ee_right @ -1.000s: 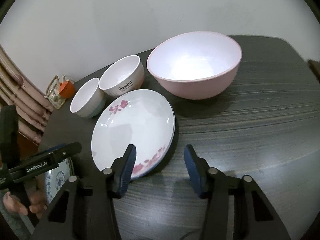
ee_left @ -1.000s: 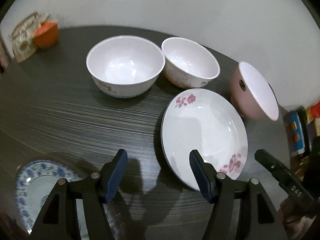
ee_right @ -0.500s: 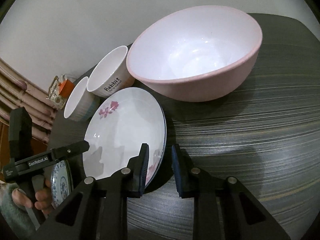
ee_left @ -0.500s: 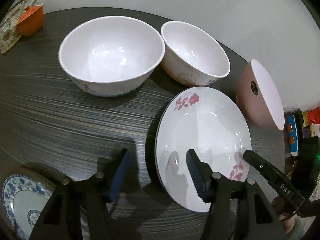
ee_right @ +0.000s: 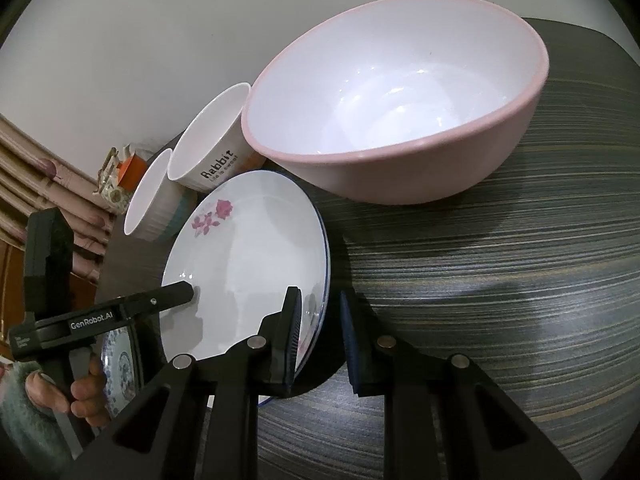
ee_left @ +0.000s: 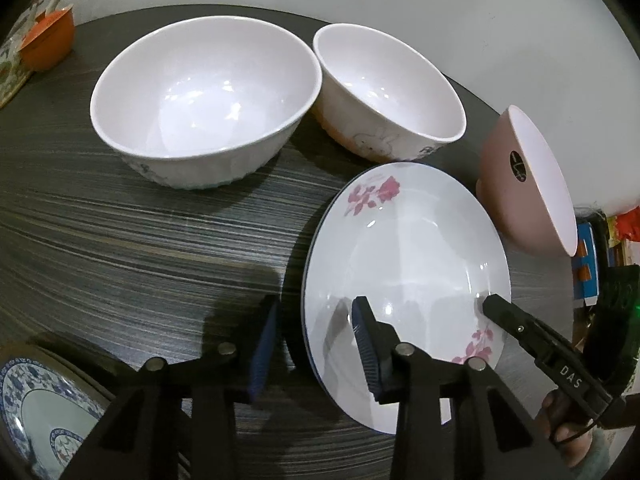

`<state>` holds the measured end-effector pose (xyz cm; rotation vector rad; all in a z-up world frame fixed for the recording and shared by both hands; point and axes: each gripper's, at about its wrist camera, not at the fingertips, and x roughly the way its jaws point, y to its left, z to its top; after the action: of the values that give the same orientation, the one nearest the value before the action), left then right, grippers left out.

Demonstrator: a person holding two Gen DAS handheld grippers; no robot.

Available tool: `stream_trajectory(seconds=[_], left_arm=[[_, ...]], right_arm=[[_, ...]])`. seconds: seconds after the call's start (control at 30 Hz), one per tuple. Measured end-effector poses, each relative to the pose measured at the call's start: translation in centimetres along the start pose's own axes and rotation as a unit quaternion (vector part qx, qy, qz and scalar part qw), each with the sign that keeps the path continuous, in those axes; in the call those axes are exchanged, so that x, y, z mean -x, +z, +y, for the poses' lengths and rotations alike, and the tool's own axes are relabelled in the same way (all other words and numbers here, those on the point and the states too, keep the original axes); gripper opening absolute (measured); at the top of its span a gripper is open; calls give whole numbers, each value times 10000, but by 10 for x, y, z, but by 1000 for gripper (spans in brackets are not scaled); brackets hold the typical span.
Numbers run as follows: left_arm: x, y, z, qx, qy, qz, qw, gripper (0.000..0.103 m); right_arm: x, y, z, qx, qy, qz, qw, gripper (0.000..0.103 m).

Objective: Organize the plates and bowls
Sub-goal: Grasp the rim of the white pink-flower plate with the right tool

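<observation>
A white plate with pink flowers [ee_left: 404, 264] lies on the dark striped table [ee_left: 120, 248]. My left gripper [ee_left: 314, 344] straddles its left rim; its jaws are closing, with a gap still showing beside the rim. My right gripper [ee_right: 320, 338] has its jaws closing tight on the plate's [ee_right: 248, 264] opposite rim. Behind the plate stand a wide white bowl [ee_left: 204, 96], a white rabbit bowl [ee_left: 384, 92] and a big pink bowl [ee_right: 396, 112]. A blue-patterned plate [ee_left: 36, 412] lies near the left gripper.
An orange cup [ee_left: 48, 44] and a small patterned box sit at the table's far left edge by the wall. A person's hand [ee_right: 88, 392] holds the left gripper. Bare tabletop [ee_right: 500, 300] stretches right of the flower plate.
Both grippers came down and forward over opposite rims of the flower plate. Both pairs of jaws narrowed, the right one much more.
</observation>
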<state>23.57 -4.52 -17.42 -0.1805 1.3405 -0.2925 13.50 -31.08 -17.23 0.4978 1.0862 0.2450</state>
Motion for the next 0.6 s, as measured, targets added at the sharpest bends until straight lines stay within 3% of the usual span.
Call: stream_trajectory(seconds=[0.07, 0.6], left_arm=[[-3, 3, 0, 13, -102, 78, 9999, 20], [16, -15, -23, -194, 103, -69, 9997, 20]], right_arm=[[-1, 0, 0, -11, 27, 4, 10000, 15], [7, -12, 7, 13, -55, -61, 10000, 11]])
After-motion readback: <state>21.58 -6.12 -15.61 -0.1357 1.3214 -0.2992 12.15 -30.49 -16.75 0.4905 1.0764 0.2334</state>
